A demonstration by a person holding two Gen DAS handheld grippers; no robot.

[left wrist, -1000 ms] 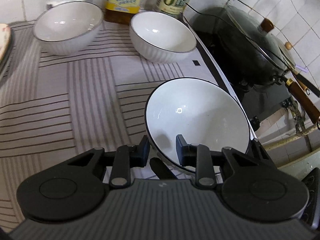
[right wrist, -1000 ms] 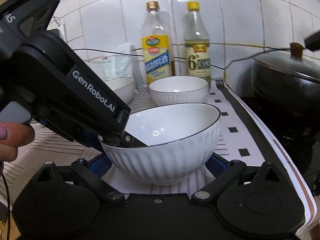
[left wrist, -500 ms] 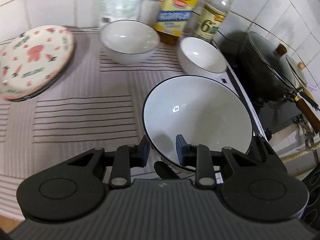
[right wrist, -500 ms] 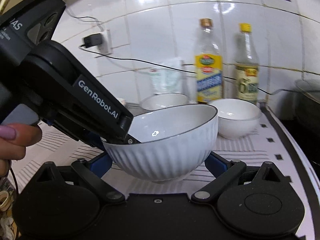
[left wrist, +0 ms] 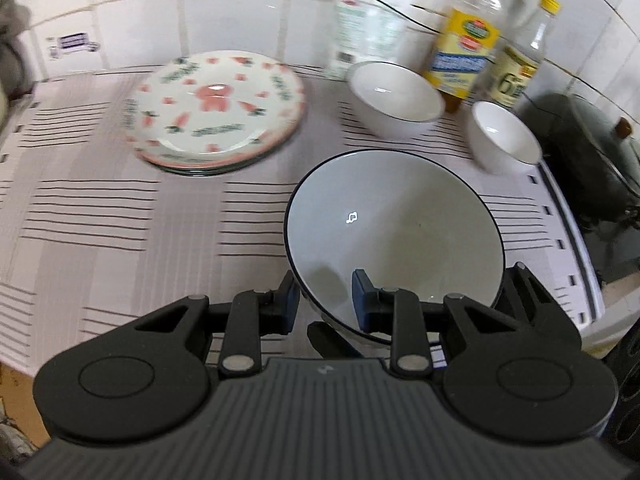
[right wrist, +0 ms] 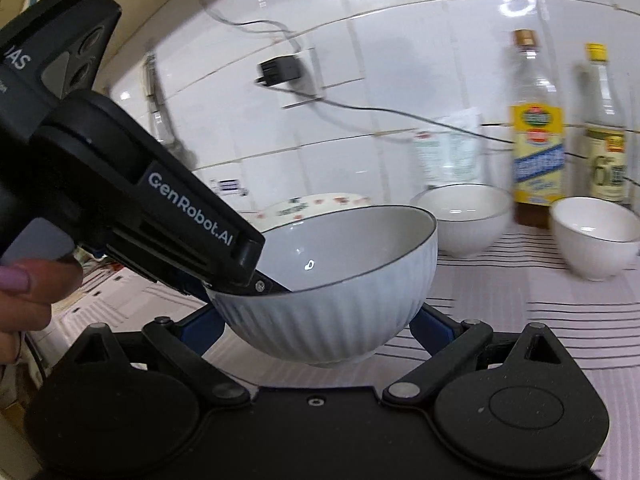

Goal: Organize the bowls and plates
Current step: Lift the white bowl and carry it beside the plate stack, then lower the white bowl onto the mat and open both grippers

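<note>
The left gripper [left wrist: 325, 300] was clamped on the near rim of the big bowl [left wrist: 394, 236], one blue finger outside the wall and the other inside, with only the thickness of the rim between them. The bowl (white, ribbed outside, with a thin dark line along its rim) hung tilted above the striped cloth [left wrist: 120, 216] covering the counter; in the right wrist view its base [right wrist: 320, 344] showed clear of the cloth, so the gripper alone carried it.

The right gripper [right wrist: 316, 324] sat low under that same bowl with its jaws spread wide, one blue finger showing on each side of the bowl's lower wall. Whether either finger touched the bowl could not be told, as the bowl hid their tips. It gripped nothing.

A hand [right wrist: 24, 300] with a pale painted nail held the left gripper's body at the left edge of the right wrist view.

Toward the back of the counter lay a stack of plates [left wrist: 218, 108] with a pink pattern, left of centre. To its right stood a second white bowl [left wrist: 394, 98], and nearer the right edge of the cloth a smaller white bowl [left wrist: 506, 136]. Just behind these two, against the tiled wall, stood a yellow-labelled bottle [left wrist: 466, 48] and a clear bottle with a yellow cap [left wrist: 520, 64]. A dark wok with a lid [left wrist: 592, 152] sat off the cloth's right edge.
</note>
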